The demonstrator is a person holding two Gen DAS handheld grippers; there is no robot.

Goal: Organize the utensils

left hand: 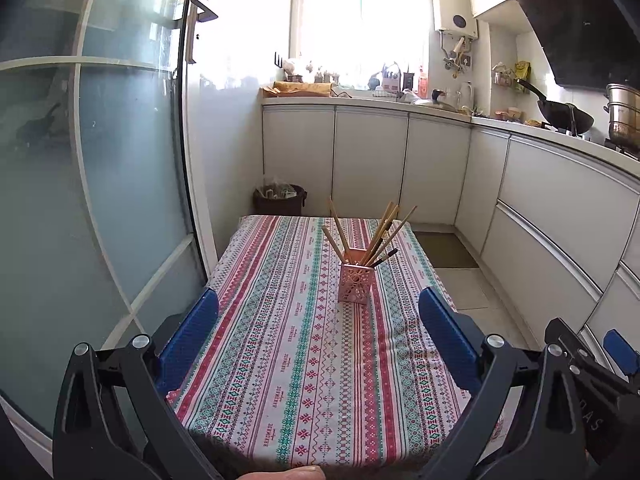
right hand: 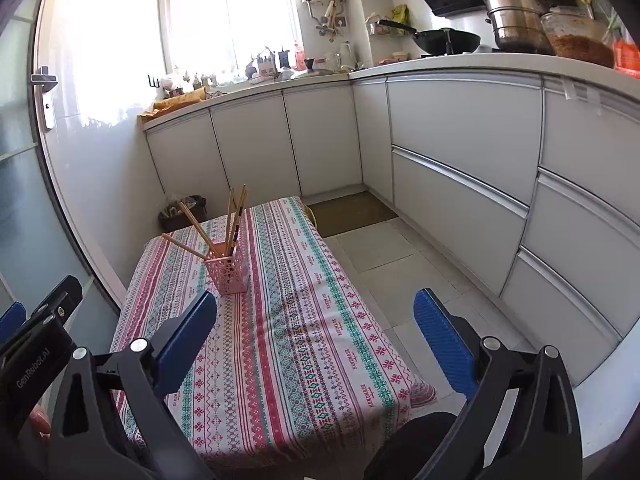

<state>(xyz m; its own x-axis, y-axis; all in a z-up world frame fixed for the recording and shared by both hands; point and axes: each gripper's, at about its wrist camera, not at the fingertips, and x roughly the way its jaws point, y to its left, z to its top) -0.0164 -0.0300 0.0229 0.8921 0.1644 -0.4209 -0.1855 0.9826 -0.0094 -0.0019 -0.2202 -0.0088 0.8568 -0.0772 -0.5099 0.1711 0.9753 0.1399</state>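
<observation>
Left gripper (left hand: 319,332) and right gripper (right hand: 316,330) gape, bases cropped at bottom frame; tablecloth (left hand: 288,360) repeats "HANDMADE"; chopsticks (left hand: 372,236) fill the pink holder (left hand: 354,284).

the tablecloth (left hand: 304,360) has the word "handmade" printed over and over in small red letters along its stripes, easiest to read near the front edge in the left view. in the right view the other gripper's black body (right hand: 34,360) reads "genrobot.ai" in white. its housing in the left view (left hand: 592,412) shows a few letters, looks like "das", rest cut off. water heater logo is too small to read.
</observation>
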